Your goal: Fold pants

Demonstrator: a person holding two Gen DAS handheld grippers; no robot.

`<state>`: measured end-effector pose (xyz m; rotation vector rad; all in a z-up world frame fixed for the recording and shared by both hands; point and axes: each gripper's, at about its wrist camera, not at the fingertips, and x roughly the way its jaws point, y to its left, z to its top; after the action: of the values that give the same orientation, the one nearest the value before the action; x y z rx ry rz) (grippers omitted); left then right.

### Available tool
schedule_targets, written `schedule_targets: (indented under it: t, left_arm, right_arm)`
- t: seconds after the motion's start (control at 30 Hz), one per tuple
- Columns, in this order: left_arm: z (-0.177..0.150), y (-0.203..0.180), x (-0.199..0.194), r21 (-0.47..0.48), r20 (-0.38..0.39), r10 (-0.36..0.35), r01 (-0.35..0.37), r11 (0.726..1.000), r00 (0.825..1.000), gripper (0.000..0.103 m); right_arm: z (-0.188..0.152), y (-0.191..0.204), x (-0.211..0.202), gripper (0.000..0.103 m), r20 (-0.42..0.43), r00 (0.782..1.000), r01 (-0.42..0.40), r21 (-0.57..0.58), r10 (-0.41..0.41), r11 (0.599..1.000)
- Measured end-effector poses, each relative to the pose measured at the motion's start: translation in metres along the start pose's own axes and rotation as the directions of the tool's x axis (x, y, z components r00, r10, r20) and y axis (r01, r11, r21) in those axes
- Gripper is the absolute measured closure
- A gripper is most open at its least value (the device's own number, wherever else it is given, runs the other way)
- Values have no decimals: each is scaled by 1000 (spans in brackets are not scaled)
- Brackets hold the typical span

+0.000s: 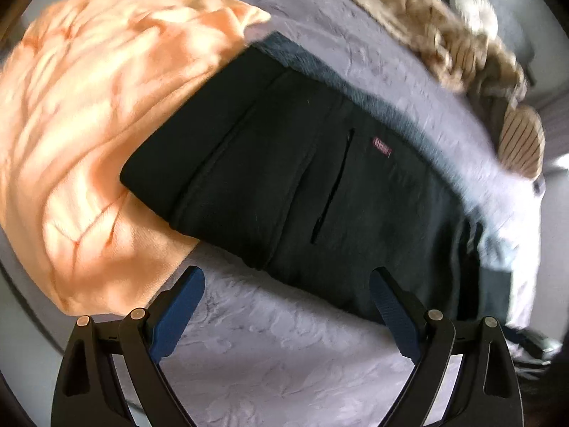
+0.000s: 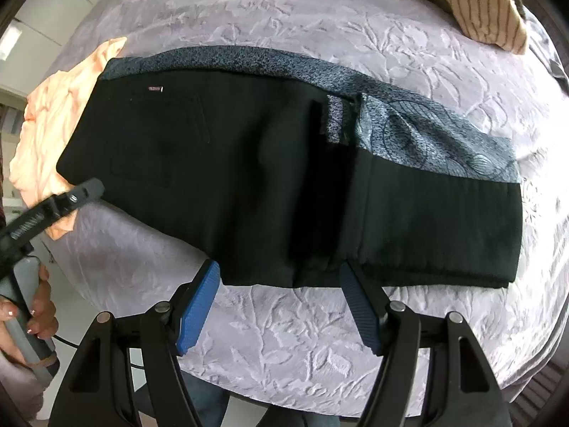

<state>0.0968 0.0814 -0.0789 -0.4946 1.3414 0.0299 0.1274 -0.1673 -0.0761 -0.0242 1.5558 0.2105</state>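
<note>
Black pants lie folded lengthwise on the lilac bedspread, waistband end to the left, leg end folded back at the right. A patterned grey lining shows along the far edge. In the left wrist view the pants show a pocket slit and a small red label. My left gripper is open and empty, just short of the pants' near edge. My right gripper is open and empty at the near edge of the pants. The left gripper also shows at the left of the right wrist view.
An orange cloth lies under the waistband end, also in the right wrist view. Tan and striped clothes are heaped at the far side, also in the right wrist view. The bed's edge runs near the left.
</note>
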Motion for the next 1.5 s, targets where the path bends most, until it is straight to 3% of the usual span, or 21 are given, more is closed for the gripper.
schedule_targets:
  t: [0.07,0.17,0.33,0.4,0.63,0.77,0.83,0.93,0.97,1.03,1.1,1.13,1.17,1.27,1.33,1.37,1.4,1.43,1.47,1.5]
  left_arm:
    - [-1,15,-5,-62,27,-76,77,995,997,8]
    - [-2,38,-2,-142,35,-205,208,968,978,8]
    - [-1,43,12,-157,36,-306,308,938,951,8]
    - [3,39,16,-153,53,-362,366,918,931,8]
    - [11,41,36,-207,48,-363,364,908,931,8]
    - [19,31,36,-205,65,-310,317,926,948,8]
    - [20,19,23,-168,95,-293,306,937,951,8]
    - [19,-5,-6,-36,168,-303,313,949,938,8]
    - [20,-14,-11,4,183,-295,300,954,938,8]
    - [23,-21,-6,33,181,-240,238,971,954,11]
    - [27,-21,8,24,149,-119,117,993,982,39]
    - [30,-22,14,19,137,-78,76,997,987,48]
    - [31,-19,20,15,123,-11,9,1000,992,65]
    - [26,-22,27,70,131,89,-98,993,987,66]
    - [15,-47,26,219,218,200,-248,944,955,66]
    - [7,-62,28,295,274,253,-332,896,928,66]
    - [-5,-78,30,376,352,306,-433,819,885,66]
    - [-11,-84,32,407,386,325,-475,780,863,67]
    - [-20,-92,35,443,431,346,-530,723,833,67]
    - [-22,-95,36,456,450,353,-551,699,820,67]
  right_arm:
    - [-1,1,3,29,-8,1000,-6,-12,6,1000]
    - [-4,1,6,29,-11,1000,-17,-13,17,1000]
    - [-9,-3,14,29,-34,999,-22,10,22,1000]
    - [-12,-4,16,29,-41,999,-19,11,19,1000]
    - [-19,0,22,29,-53,998,-16,7,16,1000]
    - [-16,2,23,29,-49,999,-19,6,20,1000]
    - [-8,3,21,29,-41,999,-29,5,29,1000]
    - [5,1,10,29,-6,998,-56,-3,56,998]
    - [10,1,6,29,9,998,-66,-9,66,998]
    - [22,1,-4,29,39,996,-81,-28,82,996]
    - [38,4,-14,29,62,993,-97,-58,100,994]
    - [46,6,-18,29,67,991,-107,-71,112,992]
    - [57,9,-23,29,72,989,-123,-87,129,989]
    - [92,31,-38,29,69,980,-172,-162,185,972]
    - [113,50,-44,25,38,974,-212,-207,225,955]
    - [128,67,-44,25,-2,965,-254,-236,261,938]
    - [138,82,-44,25,-27,958,-284,-252,287,925]
    - [146,95,-46,24,-50,950,-309,-265,307,913]
    - [158,118,-44,24,-101,937,-350,-288,335,892]
    - [165,134,-41,24,-139,928,-373,-301,346,878]
